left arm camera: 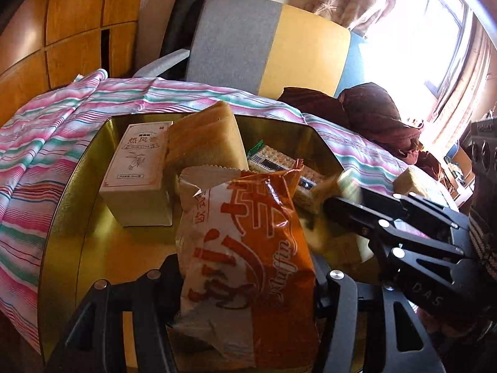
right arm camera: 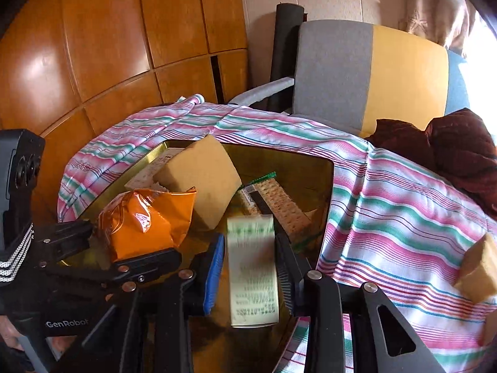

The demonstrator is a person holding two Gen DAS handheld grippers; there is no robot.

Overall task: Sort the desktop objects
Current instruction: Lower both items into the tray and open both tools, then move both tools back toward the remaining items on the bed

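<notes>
Orange-and-white crinkled muffin packet (left arm camera: 248, 267) sits clenched in our left tool (left arm camera: 248, 283), low centre of frame, over the gold metal tray (left arm camera: 62, 217). Our right tool (right arm camera: 250, 267) grips a blurred white printed box (right arm camera: 252, 273) above the tray's near edge.

Tin (left arm camera: 77, 168) sits on cloth (left arm camera: 37, 143); inside: box (left arm camera: 136, 171) left, sponge (left arm camera: 205, 136) beside it, crackers (left arm camera: 279, 161) right.

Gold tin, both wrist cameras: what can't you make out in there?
- Right wrist: small packet between the right gripper fingers is motion-blurred, print unreadable.
- Left wrist: muffin bag in the left gripper hides the gold tin floor behind it.
</notes>
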